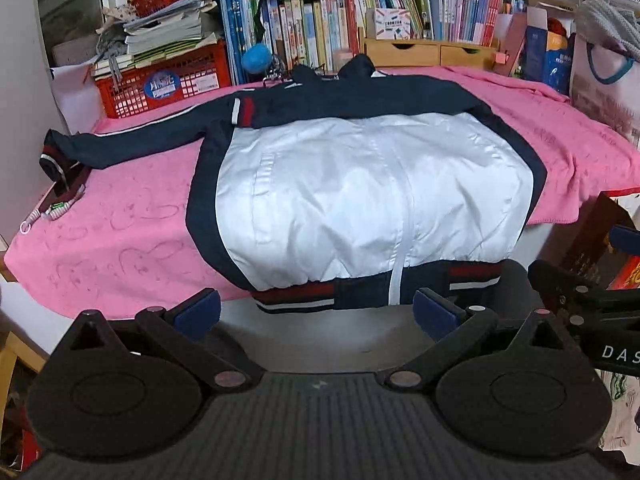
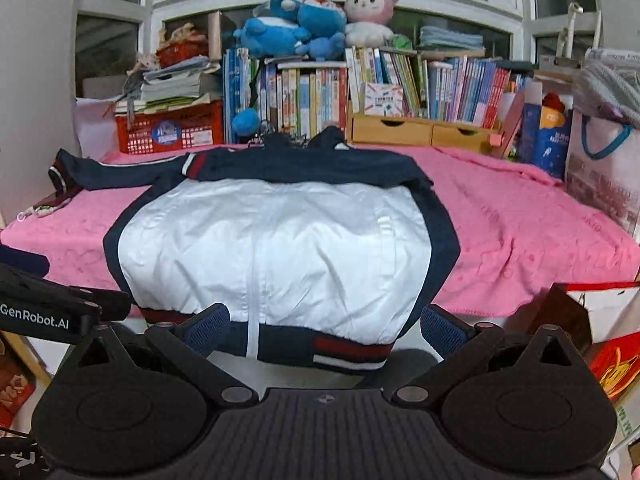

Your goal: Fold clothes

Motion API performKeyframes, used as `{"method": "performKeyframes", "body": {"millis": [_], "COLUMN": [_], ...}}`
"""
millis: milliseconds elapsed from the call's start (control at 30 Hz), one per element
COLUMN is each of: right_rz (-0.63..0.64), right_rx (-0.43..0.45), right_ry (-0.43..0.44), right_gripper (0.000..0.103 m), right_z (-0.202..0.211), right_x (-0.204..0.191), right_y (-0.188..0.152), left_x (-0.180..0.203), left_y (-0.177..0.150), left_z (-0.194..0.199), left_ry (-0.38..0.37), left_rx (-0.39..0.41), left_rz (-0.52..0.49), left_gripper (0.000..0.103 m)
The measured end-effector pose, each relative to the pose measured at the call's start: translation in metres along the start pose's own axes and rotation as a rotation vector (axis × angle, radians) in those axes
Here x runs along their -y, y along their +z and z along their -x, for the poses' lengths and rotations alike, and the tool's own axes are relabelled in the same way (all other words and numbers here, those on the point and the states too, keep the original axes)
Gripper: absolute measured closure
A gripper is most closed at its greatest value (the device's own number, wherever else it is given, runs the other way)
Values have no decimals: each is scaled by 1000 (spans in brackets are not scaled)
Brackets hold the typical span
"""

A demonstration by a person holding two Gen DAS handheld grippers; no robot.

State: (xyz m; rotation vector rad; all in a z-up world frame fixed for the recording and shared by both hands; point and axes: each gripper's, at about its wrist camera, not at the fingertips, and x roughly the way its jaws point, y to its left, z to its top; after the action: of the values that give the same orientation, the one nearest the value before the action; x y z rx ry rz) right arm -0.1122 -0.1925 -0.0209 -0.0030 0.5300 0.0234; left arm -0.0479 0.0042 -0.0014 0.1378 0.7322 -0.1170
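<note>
Both my left tongs [image 1: 316, 312] and right tongs [image 2: 324, 326] gape wide, holding nothing, while the jacket [image 1: 360, 196] lies flat on the pink surface [image 1: 120, 240], hem at 6 o'clock — light, slippery shell, so I'd pinch the ribbed hem or the cuff at 10 o'clock.
</note>
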Motion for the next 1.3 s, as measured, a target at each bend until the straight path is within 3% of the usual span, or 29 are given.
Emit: {"method": "performKeyframes", "body": {"millis": [433, 533, 600, 700, 767, 900, 1000, 1133, 1300], "right_rz": [27, 31, 59, 117, 81, -100, -201, -195, -134], "right_rx": [-40, -39, 1, 185, 240, 164, 99, 40, 71], "right_ry": [-6, -8, -10, -17, -47, -57, 28, 30, -8], "right_gripper": [0, 0, 0, 0, 0, 0, 0, 0, 0], "right_z": [-7, -6, -3, -3, -20, -69, -103, -139, -169], "right_x": [-7, -6, -5, 0, 5, 19, 26, 17, 1], "right_y": [-3, -3, 3, 24, 43, 62, 53, 47, 49], "left_x": [-3, -6, -16, -45, -78, -146, -196, -269, -332], "left_y": [-5, -3, 7, 30, 47, 62, 73, 90, 126], "left_z": [-3, -4, -6, -22, -39, -69, -91, -117, -163], "left_ry": [-4, -1, 10, 103, 159, 245, 310, 356, 474], "left_rx": [-22, -11, 57, 157, 154, 177, 194, 218, 209], "left_rz": [7, 15, 26, 73, 147, 316, 442, 599, 657], "left_gripper": [0, 0, 0, 0, 0, 0, 0, 0, 0]}}
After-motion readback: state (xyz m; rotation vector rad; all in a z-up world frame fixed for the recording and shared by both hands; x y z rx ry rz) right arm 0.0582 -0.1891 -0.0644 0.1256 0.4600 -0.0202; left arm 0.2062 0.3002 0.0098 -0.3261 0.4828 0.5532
